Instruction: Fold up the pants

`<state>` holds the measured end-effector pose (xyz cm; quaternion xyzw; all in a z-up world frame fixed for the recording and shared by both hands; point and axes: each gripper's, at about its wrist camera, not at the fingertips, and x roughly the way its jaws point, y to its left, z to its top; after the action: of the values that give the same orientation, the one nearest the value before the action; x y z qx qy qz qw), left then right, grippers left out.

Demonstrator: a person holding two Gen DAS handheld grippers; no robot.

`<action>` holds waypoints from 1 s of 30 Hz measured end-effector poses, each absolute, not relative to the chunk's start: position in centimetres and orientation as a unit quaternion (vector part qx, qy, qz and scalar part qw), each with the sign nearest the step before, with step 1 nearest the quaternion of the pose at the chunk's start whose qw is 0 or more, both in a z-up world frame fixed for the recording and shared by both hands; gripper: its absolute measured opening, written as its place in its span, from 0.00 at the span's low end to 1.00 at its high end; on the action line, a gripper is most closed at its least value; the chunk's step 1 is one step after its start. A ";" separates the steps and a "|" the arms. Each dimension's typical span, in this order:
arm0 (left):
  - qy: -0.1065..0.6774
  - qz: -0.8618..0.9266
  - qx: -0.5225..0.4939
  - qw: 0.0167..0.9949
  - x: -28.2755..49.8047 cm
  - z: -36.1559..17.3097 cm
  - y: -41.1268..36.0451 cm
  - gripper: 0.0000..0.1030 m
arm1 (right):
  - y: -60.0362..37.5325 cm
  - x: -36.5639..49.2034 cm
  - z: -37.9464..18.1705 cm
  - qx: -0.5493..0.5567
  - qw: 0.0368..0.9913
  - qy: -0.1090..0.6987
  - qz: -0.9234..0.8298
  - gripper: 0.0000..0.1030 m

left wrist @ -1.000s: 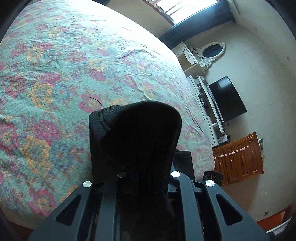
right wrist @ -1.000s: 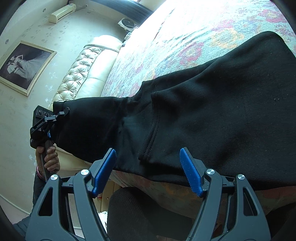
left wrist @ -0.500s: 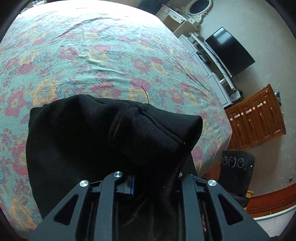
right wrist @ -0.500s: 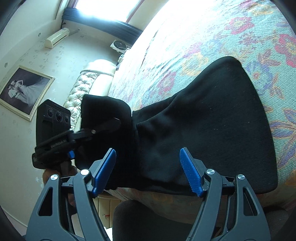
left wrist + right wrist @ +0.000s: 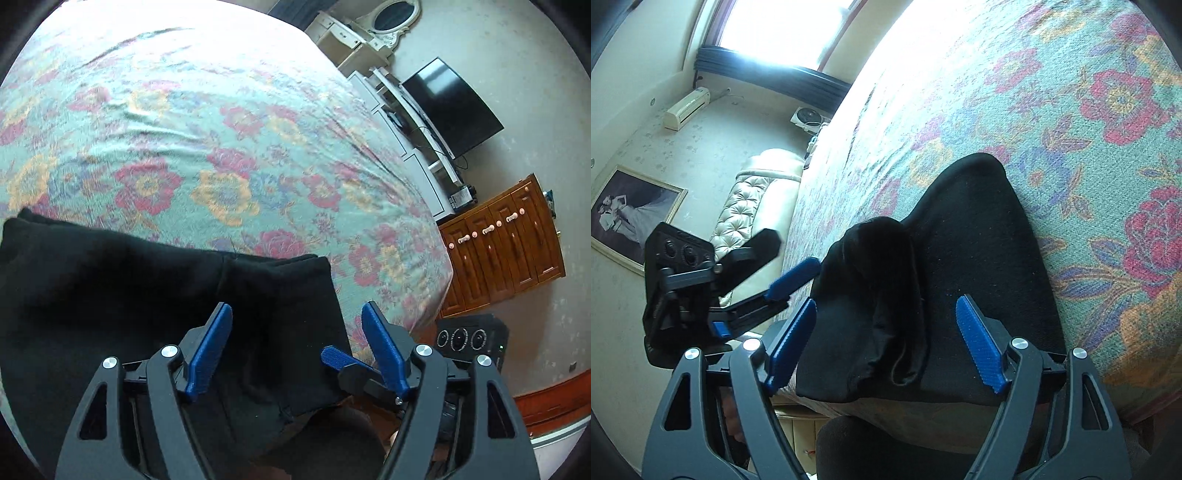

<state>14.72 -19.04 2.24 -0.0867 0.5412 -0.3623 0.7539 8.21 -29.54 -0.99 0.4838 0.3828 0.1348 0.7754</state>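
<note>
Left gripper [image 5: 295,339] was spread wide, gripping nothing, hovering over the black pants [image 5: 129,295] bunched at the near edge of the floral bedspread [image 5: 221,147]. Right gripper [image 5: 886,339] was likewise spread, empty, above the pants' folded hump.

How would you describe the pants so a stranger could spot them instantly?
Find the bed with the floral bedspread. At its near edge lies a folded bundle, the black pants, between the open left gripper and right gripper. They are the only plain black item on the patterned cover.
</note>
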 end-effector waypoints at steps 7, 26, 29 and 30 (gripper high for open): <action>0.476 -0.327 -0.100 0.810 13.2 5.4 -10.7 0.78 | -29.1 9.1 -0.8 0.470 0.777 0.389 0.156 0.76; 0.526 -0.198 -0.235 0.793 12.6 -3.9 5.7 0.78 | -21.4 14.5 -2.1 0.326 0.784 0.504 0.159 0.56; 0.525 -0.201 -0.230 0.794 12.7 -4.1 5.3 0.78 | -21.7 14.2 -2.8 0.317 0.783 0.512 0.154 0.28; 0.526 -0.203 -0.231 0.793 12.8 -4.2 5.2 0.78 | -21.8 14.2 -3.0 0.323 0.779 0.514 0.160 0.25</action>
<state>12.83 5.24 -4.17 -0.2309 0.5261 -0.2026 0.7930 14.15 -21.78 -3.00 0.3229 0.5136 0.1604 0.7786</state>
